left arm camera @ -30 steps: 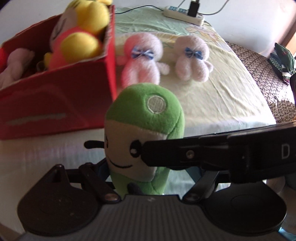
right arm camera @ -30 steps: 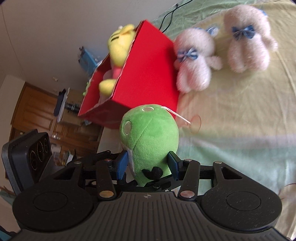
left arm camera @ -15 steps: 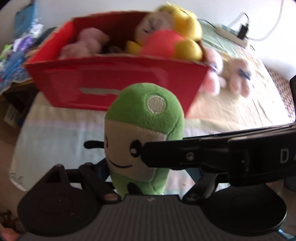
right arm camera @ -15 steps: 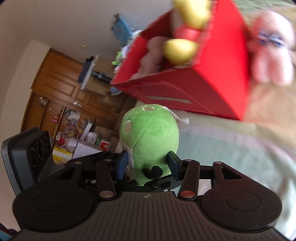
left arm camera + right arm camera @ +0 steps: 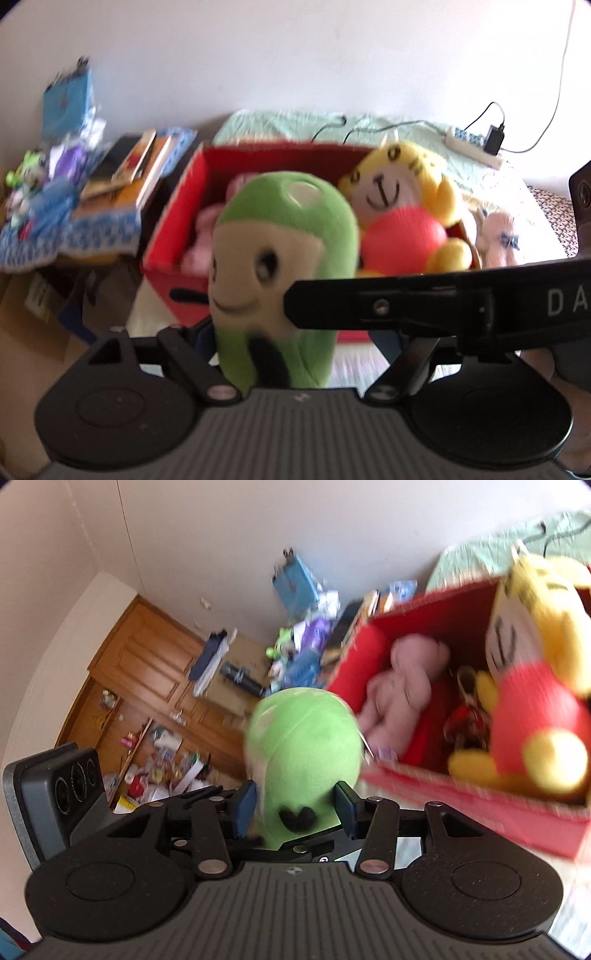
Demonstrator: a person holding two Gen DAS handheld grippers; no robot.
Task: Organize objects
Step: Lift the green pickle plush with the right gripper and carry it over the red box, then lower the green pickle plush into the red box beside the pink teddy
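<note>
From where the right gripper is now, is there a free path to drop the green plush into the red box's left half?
Probably yes. The right gripper holds the green plush just outside the red box; the top is open, with only a pink plush lying low there.

Green plush [image 5: 280, 280] sitting upright between both grippers' fingers, smiling face showing; red box [image 5: 461, 797] lying just beyond, holding yellow plush [image 5: 402, 206], pink plush [image 5: 402, 698].

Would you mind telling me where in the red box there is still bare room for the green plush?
The red box has a bare red strip between the pink plush and the yellow plush, partly taken by a small dark item. The right end is crowded. Both grippers hold the green plush before the near wall.
</note>
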